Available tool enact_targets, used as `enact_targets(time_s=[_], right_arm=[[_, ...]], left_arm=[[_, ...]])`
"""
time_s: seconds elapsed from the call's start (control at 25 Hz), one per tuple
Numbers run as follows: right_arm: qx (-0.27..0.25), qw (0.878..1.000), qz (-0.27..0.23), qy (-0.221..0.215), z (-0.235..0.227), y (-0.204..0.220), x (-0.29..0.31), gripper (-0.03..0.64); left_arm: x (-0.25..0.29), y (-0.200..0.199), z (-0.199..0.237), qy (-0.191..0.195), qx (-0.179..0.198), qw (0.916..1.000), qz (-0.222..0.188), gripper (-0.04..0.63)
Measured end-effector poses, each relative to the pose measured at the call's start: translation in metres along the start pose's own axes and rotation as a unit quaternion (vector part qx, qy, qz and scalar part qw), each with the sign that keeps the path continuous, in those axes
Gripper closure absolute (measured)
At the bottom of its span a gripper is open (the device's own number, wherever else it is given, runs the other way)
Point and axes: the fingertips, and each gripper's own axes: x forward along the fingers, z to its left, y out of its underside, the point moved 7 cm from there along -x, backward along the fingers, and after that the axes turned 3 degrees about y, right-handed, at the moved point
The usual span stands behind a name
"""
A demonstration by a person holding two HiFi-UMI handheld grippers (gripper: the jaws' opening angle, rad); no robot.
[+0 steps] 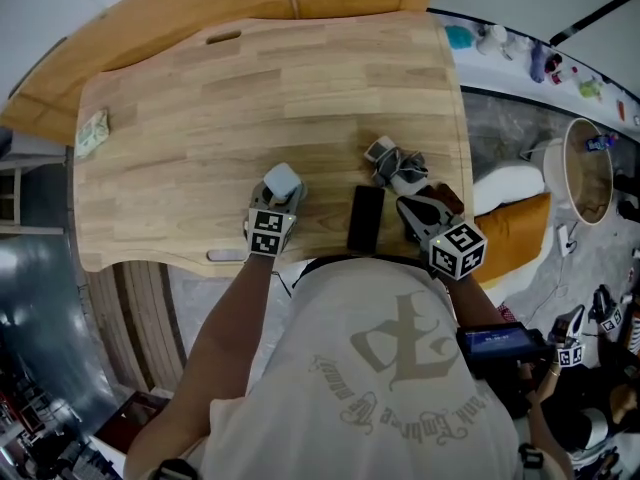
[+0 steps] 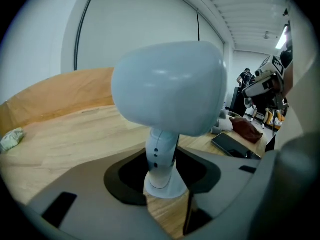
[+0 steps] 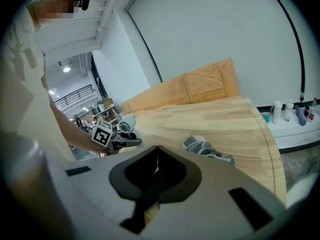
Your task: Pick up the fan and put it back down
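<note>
The white plastic fan with a rounded head (image 2: 167,86) stands upright on the pale wooden table (image 2: 65,139); its slim stem sits between the left gripper's (image 2: 162,164) parted jaws, not clamped. The right gripper's (image 3: 157,151) jaws are pressed together, holding nothing.

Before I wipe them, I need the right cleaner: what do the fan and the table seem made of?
Fan: likely moulded plastic, white, a smooth satin shell with soft highlights and no grain. Table: looks like wood, joined light strips with visible grain, matte; solid or veneer I cannot tell.
</note>
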Motion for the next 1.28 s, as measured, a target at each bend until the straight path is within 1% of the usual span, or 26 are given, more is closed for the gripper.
enact_targets(time_s=[0.28,0.56,0.8,1.04,1.28], right_arm=[[-0.003,1.0,0.002,-0.003,0.001,-0.002,0.003,0.603],[-0.002,1.0,-0.003,-0.001,0.0,0.001,0.002,0.603],[0.001,1.0,-0.009,-0.003,0.003,-0.002,0.0,0.603],[0.002,1.0,-0.019,-0.006,0.003,-0.004,-0.002,0.603],[-0.004,0.999,-0.043,-0.018,0.005,-0.013,0.007,0.603]], left_arm=[[-0.002,0.0,-0.001,-0.006,-0.004,1.0,0.002,0.425],[-0.007,0.0,-0.009,-0.001,0.0,0.9999,0.017,0.428],[-0.015,-0.005,-0.018,0.008,-0.003,0.9999,0.013,0.43],[-0.022,-0.027,-0.029,0.027,-0.011,0.9995,-0.014,0.43],[-0.034,-0.057,-0.035,0.036,0.006,0.9987,-0.035,0.43]])
